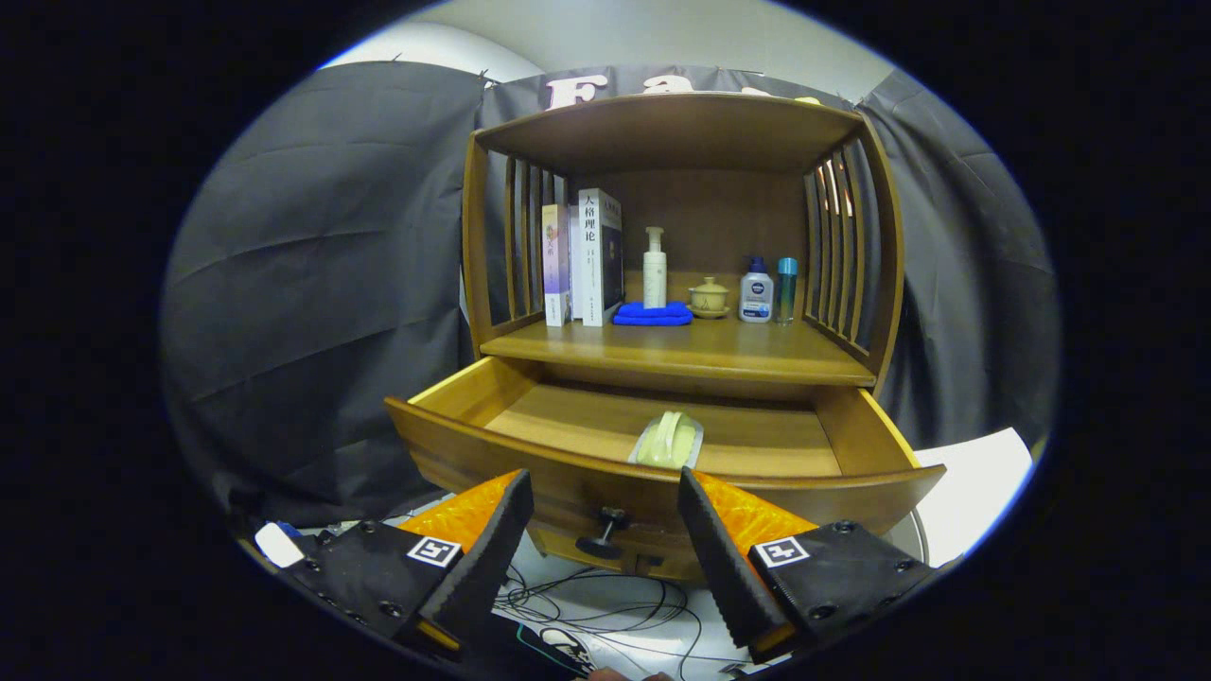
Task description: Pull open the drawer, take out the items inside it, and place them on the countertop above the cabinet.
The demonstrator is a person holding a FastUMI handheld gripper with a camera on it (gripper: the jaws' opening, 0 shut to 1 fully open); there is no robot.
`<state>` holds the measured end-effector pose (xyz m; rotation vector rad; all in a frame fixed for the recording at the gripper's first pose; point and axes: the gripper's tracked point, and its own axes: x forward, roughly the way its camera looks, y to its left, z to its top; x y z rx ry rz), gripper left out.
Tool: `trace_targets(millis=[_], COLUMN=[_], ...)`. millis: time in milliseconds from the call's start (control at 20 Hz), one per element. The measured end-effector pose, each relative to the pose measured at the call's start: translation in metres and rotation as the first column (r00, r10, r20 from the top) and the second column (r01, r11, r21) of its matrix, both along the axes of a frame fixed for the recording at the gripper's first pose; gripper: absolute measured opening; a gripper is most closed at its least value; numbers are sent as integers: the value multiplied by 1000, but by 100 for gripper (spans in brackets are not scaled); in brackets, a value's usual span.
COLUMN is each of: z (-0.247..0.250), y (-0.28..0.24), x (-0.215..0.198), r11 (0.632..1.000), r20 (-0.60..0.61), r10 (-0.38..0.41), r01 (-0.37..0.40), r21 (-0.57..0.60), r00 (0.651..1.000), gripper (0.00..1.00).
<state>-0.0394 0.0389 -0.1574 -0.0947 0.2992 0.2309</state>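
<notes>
Tongs [604, 484] released: the two fingers stand spread apart with nothing between the pads. Orange backing shows on the outer side of each finger [492, 539]. The tips sit just short of the drawer front, level with its upper edge.

Drawer knob [604, 532]: dark, round, on the drawer front, in the gap between the fingers and slightly below the tips. No contact with either finger.

Drawer [492, 452]: pulled open, curved wooden front, interior floor visible. One item inside: a pale green object in a clear wrapper or tray [668, 441], lying near the front wall, just beyond the fingertips and roughly on the centre line between them. What it is, I cannot tell.

Countertop [681, 352] above the drawer: wooden shelf surface under a slatted hutch. On it, along the back: upright books [587, 257], a white pump bottle [655, 269], a folded blue cloth [653, 314], a small lidded ceramic cup [709, 297], a white bottle with blue cap [756, 293], a slim teal bottle [786, 289].

Below the cabinet: loose black cables [605, 605] on a white floor.
</notes>
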Motion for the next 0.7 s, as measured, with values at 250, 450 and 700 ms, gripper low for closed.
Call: trace_targets(millis=[250,450,700], z=[16,17,3], y=[6,-2,-20], x=[32,66,110], r11=[999,995,982], r20=[-74,-170,-322], r10=[13,-23,-94], r01=[-10,39,140], r21=[35,88,124], r00=[997,985,942], gripper=[97,96,98])
